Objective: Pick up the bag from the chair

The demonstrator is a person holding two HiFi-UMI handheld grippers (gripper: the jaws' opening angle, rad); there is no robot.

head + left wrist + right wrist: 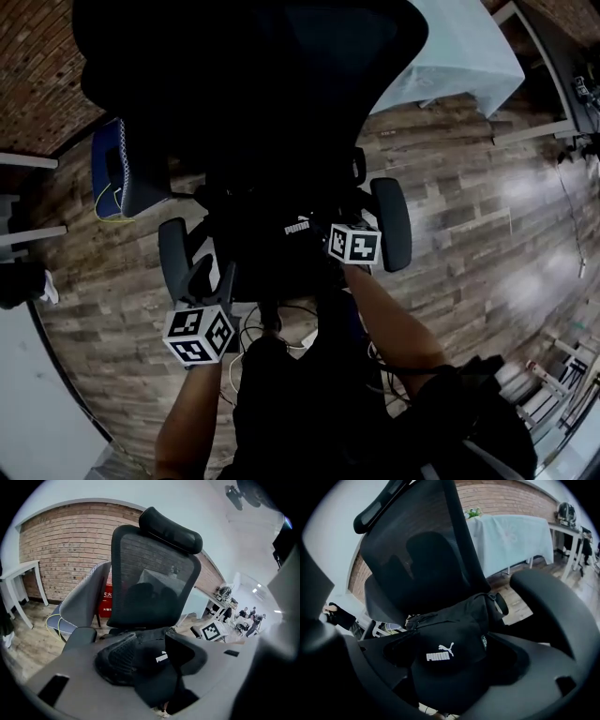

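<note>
Two grippers open around the bag, which lies on the chair seat.

My left gripper (152, 657) has its jaws apart, with the front flap of the soft black fabric bag with a white logo (158, 665) between them. The bag rests on the seat of the black mesh-backed office chair (246, 84), at the foot of the backrest. My right gripper (451, 667) also stands spread, straddling the bag's front. I judge the bag light and limp, so it will sag and may slide out of a shallow pinch. I'd bite deep into the fabric or take the strap loop (504, 603).
</note>
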